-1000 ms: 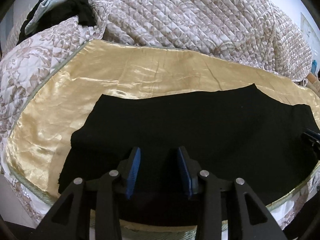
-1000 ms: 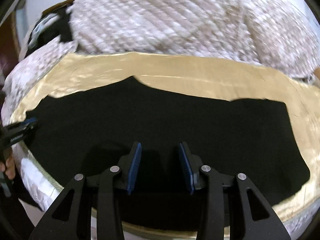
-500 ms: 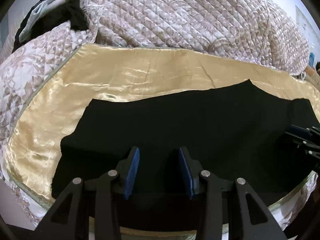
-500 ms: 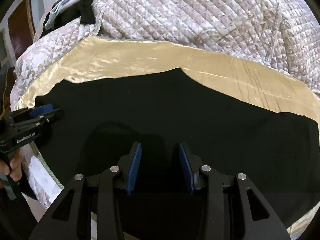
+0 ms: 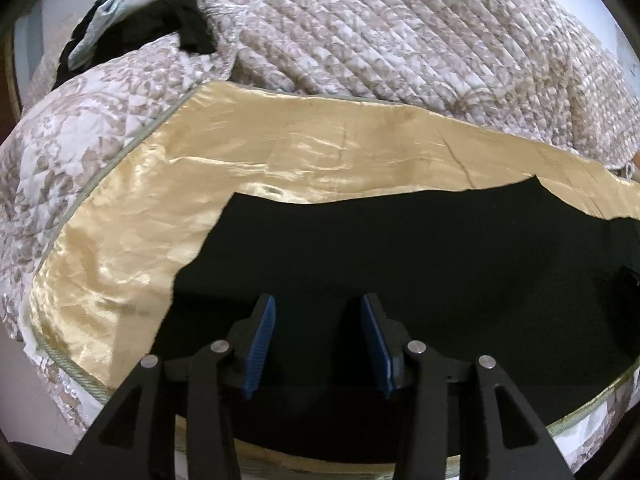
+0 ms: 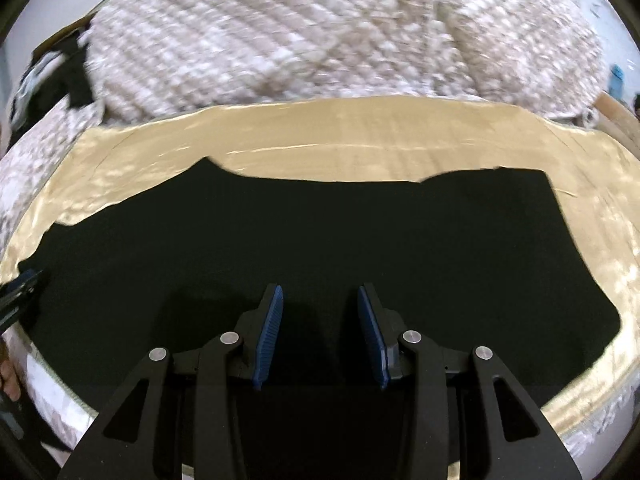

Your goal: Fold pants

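Black pants (image 5: 400, 264) lie spread flat on a shiny gold satin sheet (image 5: 280, 152) on a bed; they also fill the middle of the right wrist view (image 6: 320, 232). My left gripper (image 5: 318, 308) is open and empty, hovering over the pants' near edge toward their left end. My right gripper (image 6: 320, 300) is open and empty over the pants' near edge toward their right end. The left gripper's tip shows at the left edge of the right wrist view (image 6: 20, 288).
A bunched quilted beige-and-white bedspread (image 5: 400, 36) lies behind the gold sheet. Dark and pale clothes (image 5: 136, 28) are piled at the back left. The bed's front edge (image 5: 580, 416) runs just below the pants.
Both views have panned outward: the left gripper has shifted toward the pants' left end, the right toward their right end. Both stay open and empty.
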